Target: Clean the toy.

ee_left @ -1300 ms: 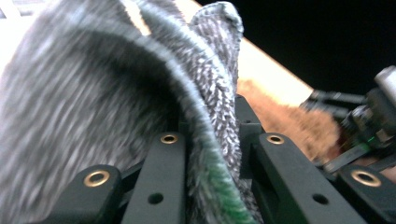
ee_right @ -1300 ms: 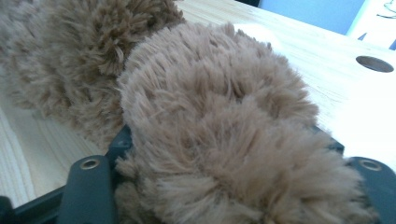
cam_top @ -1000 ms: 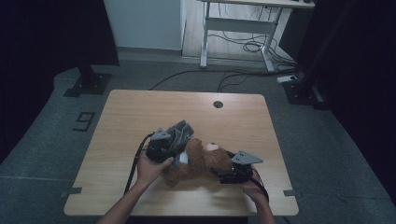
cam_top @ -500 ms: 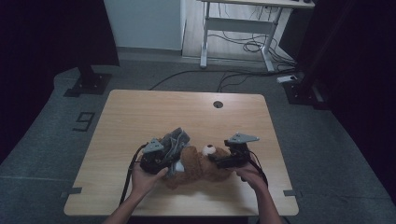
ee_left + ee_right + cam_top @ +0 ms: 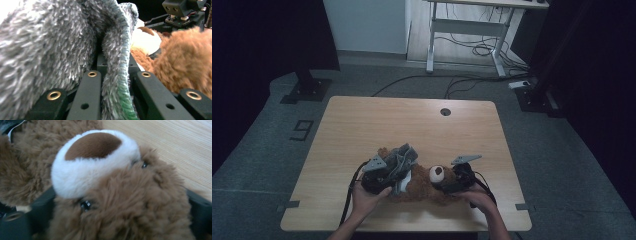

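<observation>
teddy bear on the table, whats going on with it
A person works on a brown teddy bear lying on the table, with a hand-held gripper in each hand. The left hand-held gripper is shut on the edge of a grey fuzzy cloth held over the bear's body. The right hand-held gripper has the bear's head between its jaws, which have just been closing; the right gripper view shows the white snout close up. It looks like dressing or wrapping the bear.
</observation>
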`<state>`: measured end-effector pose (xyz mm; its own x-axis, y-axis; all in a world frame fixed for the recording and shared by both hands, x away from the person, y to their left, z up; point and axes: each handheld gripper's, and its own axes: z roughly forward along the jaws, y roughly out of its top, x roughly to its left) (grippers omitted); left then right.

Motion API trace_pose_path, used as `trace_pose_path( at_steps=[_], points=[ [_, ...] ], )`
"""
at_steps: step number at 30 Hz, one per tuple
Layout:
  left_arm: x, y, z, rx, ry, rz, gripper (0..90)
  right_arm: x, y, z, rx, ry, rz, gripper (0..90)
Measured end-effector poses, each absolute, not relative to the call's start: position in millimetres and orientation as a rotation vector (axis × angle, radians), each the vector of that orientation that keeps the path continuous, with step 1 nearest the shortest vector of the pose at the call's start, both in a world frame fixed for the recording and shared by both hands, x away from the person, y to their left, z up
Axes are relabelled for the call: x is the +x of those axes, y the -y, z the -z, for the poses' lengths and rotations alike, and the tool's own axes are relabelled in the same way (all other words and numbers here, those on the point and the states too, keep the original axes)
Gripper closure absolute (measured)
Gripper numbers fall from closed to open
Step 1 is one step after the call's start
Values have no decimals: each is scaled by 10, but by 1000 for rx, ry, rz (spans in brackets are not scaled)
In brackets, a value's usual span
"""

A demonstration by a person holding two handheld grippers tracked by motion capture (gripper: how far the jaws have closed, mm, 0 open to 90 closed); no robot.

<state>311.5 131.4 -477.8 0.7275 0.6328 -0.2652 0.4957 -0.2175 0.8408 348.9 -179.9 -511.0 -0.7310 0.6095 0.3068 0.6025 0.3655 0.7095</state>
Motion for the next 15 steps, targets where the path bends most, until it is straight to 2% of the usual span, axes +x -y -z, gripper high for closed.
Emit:
trace_pose_path(
  at_steps=[2,5,9,15],
  points=[
    [3131,-1303,4777,1875,-873,-172,801,3473,1808,5091,1102,-2588,-1341,317],
    [3169,-1283,4772,1874,-880,-183,801,3458,1795,5064,1031,-2557,-1319,402],
    [3272,-1280,4755,1859,-898,-199,800,3487,1760,5040,990,-2454,-1297,460],
    [3459,-1299,4695,1825,-927,-203,794,3577,1664,5013,915,-2239,-1246,484]
  ],
)
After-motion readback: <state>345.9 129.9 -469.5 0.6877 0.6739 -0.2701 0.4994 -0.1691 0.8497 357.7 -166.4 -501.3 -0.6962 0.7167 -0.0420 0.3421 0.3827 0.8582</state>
